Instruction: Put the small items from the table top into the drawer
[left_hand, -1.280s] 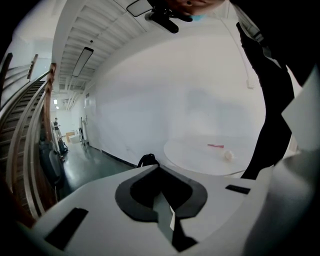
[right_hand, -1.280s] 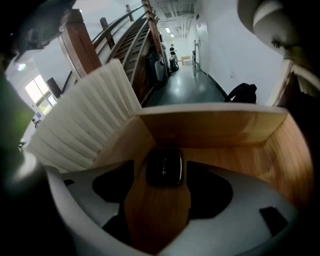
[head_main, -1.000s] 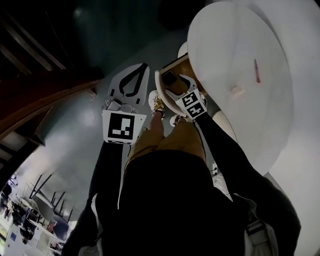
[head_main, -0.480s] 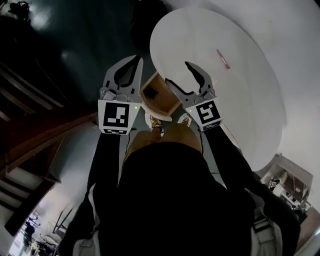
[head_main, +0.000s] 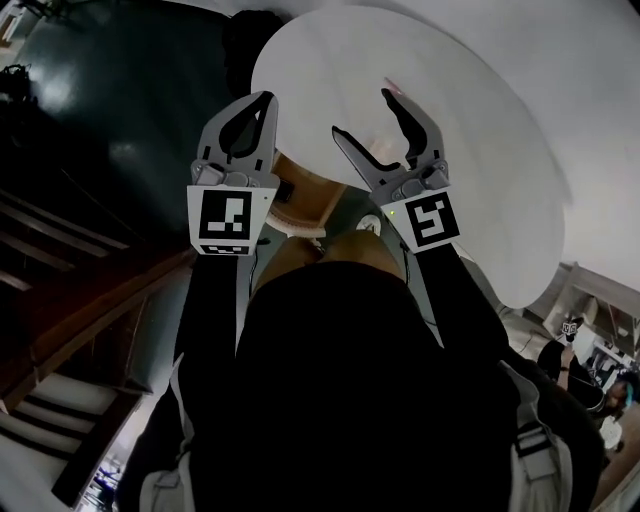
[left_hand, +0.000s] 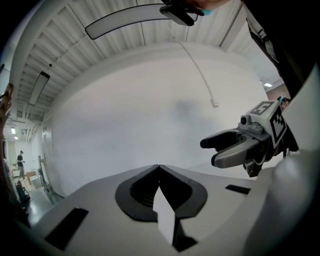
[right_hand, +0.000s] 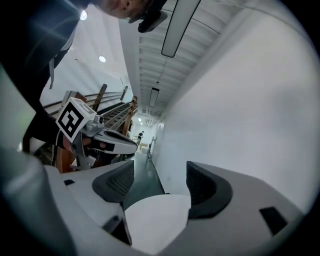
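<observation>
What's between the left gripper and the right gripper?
In the head view, bare table and the wooden drawer lie between left gripper and right gripper.

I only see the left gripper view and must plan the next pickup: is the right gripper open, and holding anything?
Observer: The right gripper is open, with nothing between its jaws.
Operator: Anything on the table?
Observer: In the head view, a small pink item lies on the round white table, by the right gripper's far fingertip.
Operator: And the drawer?
Observer: The wooden drawer appears open below the table's edge, between the left gripper and the right one.
</observation>
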